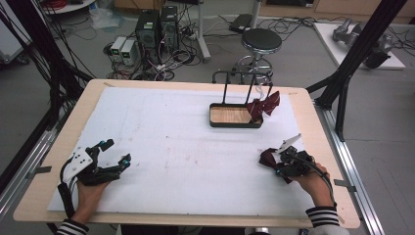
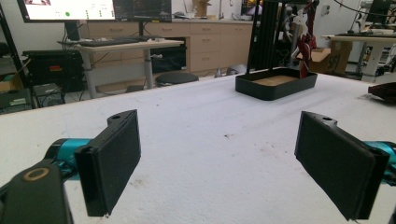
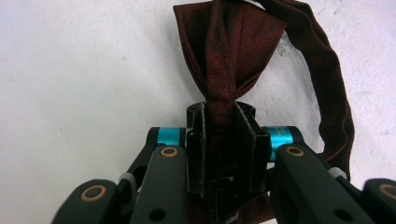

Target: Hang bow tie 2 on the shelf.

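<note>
White table (image 1: 161, 147): tray (image 1: 235, 116) bare; right claw (image 3: 223, 122) clamps bow tie (image 3: 229, 42) (left claw (image 2: 217, 158) apart).

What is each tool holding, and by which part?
Right tool: dark red fabric bow tie, pinched at its centre knot. Left tool: open, holding nothing.

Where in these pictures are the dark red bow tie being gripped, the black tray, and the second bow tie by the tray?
bow tie (image 3: 229, 42), right gripper view, on its spread wing above the jaws.
tray (image 1: 235, 124), high view, on its near rim.
second bow tie (image 1: 264, 105), high view, on its middle, hanging at the tray's right end.
</note>
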Available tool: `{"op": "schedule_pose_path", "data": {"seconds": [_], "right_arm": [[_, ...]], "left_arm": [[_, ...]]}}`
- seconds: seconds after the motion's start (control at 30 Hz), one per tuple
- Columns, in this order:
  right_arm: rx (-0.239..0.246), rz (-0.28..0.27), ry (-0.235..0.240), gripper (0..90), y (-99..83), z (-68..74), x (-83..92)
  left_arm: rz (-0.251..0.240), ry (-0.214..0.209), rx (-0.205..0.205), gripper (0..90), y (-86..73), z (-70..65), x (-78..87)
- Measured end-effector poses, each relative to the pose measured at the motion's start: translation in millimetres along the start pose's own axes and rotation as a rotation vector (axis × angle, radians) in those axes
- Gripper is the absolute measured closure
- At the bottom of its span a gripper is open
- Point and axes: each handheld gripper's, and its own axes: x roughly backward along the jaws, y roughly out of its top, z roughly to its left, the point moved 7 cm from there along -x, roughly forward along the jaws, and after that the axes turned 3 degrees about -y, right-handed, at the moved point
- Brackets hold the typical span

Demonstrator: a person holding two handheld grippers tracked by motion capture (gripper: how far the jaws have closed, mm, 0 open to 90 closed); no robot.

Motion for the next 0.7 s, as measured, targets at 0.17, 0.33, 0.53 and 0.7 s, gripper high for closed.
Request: {"op": "schedule_pose_path", "data": {"seconds": [0.17, 0.33, 0.53, 0.7], "right_arm": [[-0.004, -0.009, -0.003, 76.2, -0.3, -0.4, 0.2], [-0.006, -0.038, -0.023, 76.7, 1.1, -0.8, 2.2], [-0.027, -0.157, -0.033, 76.7, 10.4, 1.3, 8.8], [-0.067, -0.271, -0.045, 76.7, 17.3, 0.4, 16.6]], "left_arm": [[0.0, 0.001, -0.002, 14.7, 0.0, 0.1, 0.0], [0.001, 0.0, -0.003, 14.7, 0.0, 0.1, 0.0], [0.0, 0.0, -0.002, 14.7, 0.0, 0.1, 0.0], [0.0, 0.001, -0.002, 14.7, 0.0, 0.1, 0.0]]}}
